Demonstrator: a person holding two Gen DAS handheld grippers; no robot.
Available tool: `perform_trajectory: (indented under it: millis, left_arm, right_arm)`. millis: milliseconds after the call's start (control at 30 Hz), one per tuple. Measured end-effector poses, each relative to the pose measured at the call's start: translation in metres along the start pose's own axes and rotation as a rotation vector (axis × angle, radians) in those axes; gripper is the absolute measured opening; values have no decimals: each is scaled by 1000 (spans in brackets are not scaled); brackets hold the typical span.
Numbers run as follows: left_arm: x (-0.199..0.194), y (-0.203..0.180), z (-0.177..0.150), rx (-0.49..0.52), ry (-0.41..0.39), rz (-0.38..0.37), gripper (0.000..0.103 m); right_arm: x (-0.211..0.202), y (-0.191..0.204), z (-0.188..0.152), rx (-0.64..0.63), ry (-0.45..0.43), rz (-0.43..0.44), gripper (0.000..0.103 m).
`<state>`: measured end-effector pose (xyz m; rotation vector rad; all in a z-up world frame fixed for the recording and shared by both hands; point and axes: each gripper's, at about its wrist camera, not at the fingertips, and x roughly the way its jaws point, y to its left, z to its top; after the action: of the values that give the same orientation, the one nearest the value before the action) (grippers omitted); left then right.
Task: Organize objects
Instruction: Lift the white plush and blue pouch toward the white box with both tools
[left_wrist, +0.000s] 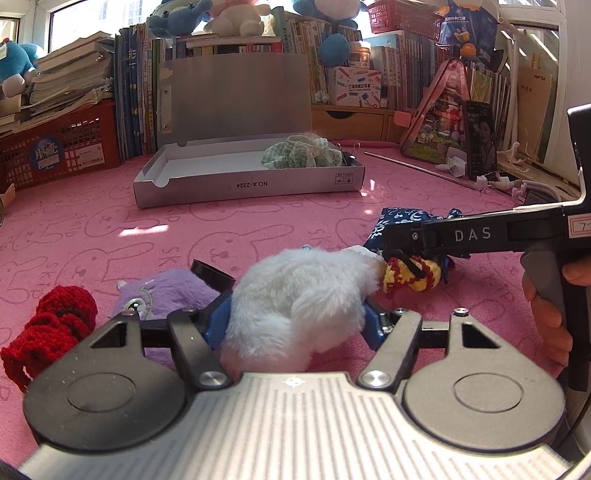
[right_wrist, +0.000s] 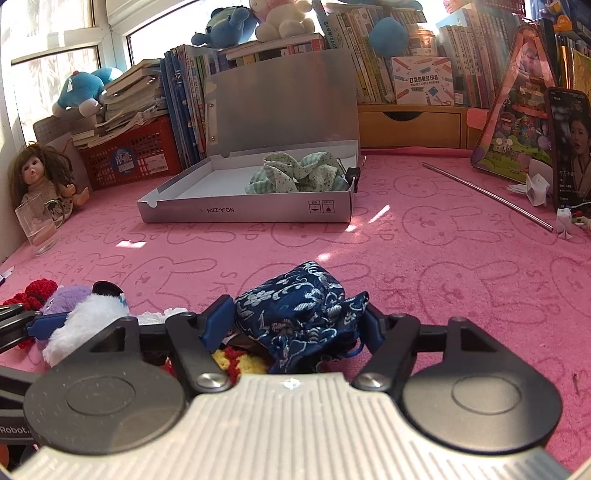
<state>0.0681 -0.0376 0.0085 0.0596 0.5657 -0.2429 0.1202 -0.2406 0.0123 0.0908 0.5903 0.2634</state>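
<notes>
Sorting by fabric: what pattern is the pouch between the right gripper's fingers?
Dark blue pouch with silver-white floral brocade; clearest in the right wrist view.

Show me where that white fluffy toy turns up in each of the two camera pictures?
Left wrist view: the white toy sits bottom centre, between the left gripper's blue pads.
Right wrist view: the same toy lies at the lower left edge, beside the purple plush.
Shared landmark: the open grey box on the pink cloth behind, with green fabric inside.

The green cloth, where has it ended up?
The green cloth lies bunched in the right end of the open grey box, seen in both views, on the pink mat before the row of books.
</notes>
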Motion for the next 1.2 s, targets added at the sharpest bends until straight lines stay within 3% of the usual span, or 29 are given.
perform_trajectory:
  millis: [200,567,1200]
  left_arm:
    - [8,2,-1,-17,26,3,73]
    - [-2,5,5,-46,-2,1,70]
    - [-17,28,57,-63,-65,26,70]
  right_arm:
    - [7,-2,-3,10,30,16,70]
    - [-2,-2,0,21,-4,16,52]
    - [-24,-13,33,72,-68,49,51]
